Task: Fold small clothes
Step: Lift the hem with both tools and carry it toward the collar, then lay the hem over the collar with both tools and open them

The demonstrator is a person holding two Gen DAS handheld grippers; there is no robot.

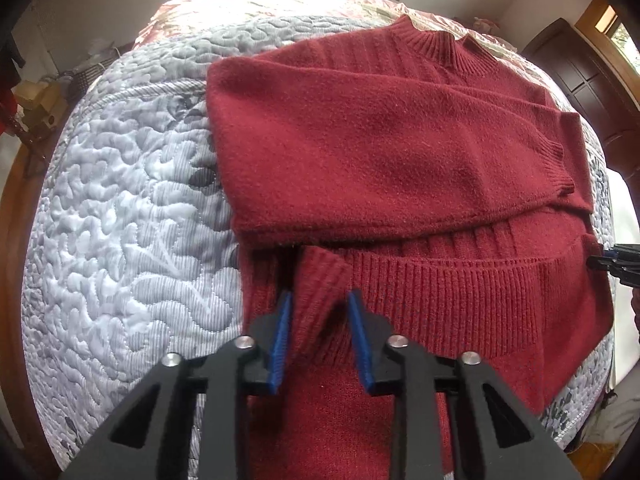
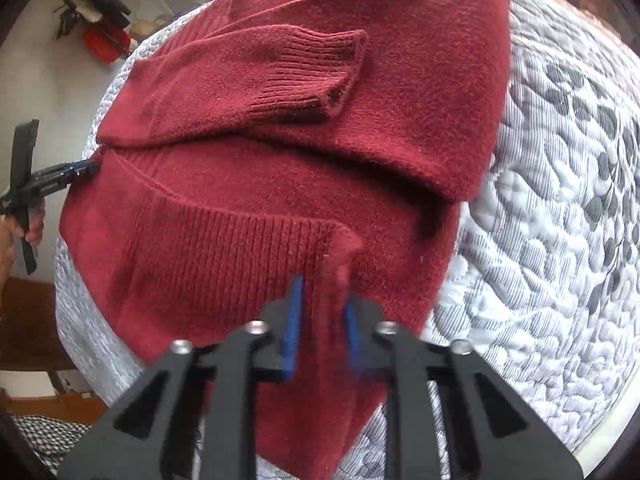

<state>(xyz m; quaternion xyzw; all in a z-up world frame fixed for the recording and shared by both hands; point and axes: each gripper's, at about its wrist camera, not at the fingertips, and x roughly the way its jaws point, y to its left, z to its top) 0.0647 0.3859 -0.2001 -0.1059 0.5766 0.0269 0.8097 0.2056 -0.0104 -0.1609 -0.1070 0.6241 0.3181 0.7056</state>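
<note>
Left cam: the left gripper (image 1: 318,300) has its blue pads pinching a hem corner of the red sweater (image 1: 380,128), which lies on the quilt (image 1: 120,220), sleeves folded across.

Right cam: the right gripper (image 2: 322,300) clamps the other hem corner, a bit blurry.

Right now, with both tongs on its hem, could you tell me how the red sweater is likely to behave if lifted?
The red sweater will probably drape and sag between the left tongs and right tongs, since the hem already bunches there. Its thick, fuzzy knit looks grippy, not slippery. The folded sleeves may slide off.
</note>
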